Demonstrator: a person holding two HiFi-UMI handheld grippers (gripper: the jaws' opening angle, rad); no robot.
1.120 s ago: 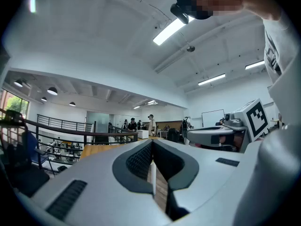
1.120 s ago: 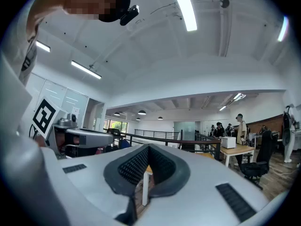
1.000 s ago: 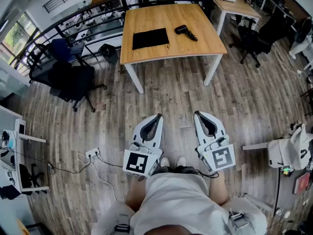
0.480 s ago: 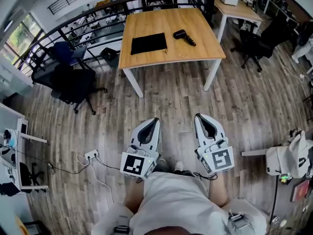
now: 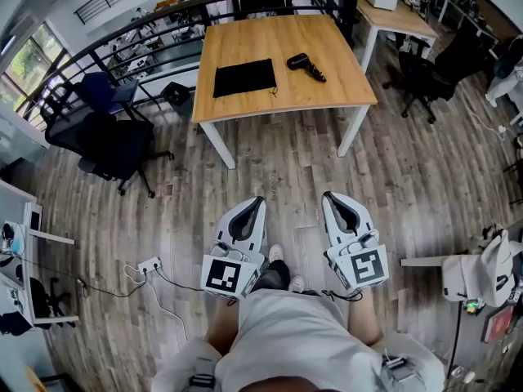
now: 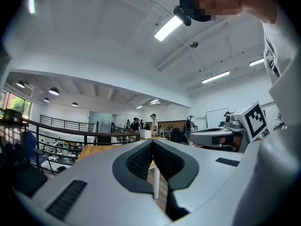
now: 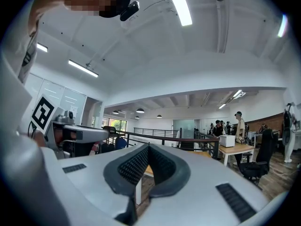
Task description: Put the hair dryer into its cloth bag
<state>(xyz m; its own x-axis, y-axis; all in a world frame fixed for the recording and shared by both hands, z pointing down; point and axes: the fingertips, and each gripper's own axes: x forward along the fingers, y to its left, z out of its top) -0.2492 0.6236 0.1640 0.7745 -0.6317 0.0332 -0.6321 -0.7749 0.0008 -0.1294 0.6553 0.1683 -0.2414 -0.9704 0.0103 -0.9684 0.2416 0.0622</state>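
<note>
Person stands on the wood floor [image 5: 384, 178], well short of the table [image 5: 327, 96]. 2 tools are held low and level, side by side. Left hand-held gripper [image 5: 259, 201]: jaws together at the tips, nothing between them. Right hand-held gripper [image 5: 328, 196]: jaws also closed, empty. Each gripper view shows only open room and the table edge past the pads. Hair dryer [image 5: 306, 65] lies on the table, far ahead of both tools, in the lane between them and somewhat closer to the right one's line. Its long axis runs diagonally, the bulky head end further away and to the left, the slim end nearer and to the right. Cloth bag [image 5: 243, 77] lies flat, left of the dryer and apart from it, almost straight ahead of the left tool. Judgement: right hand is better placed for the dryer, left for the bag; both are well out of reach, so an approach comes first. Neither item has been touched.
</note>
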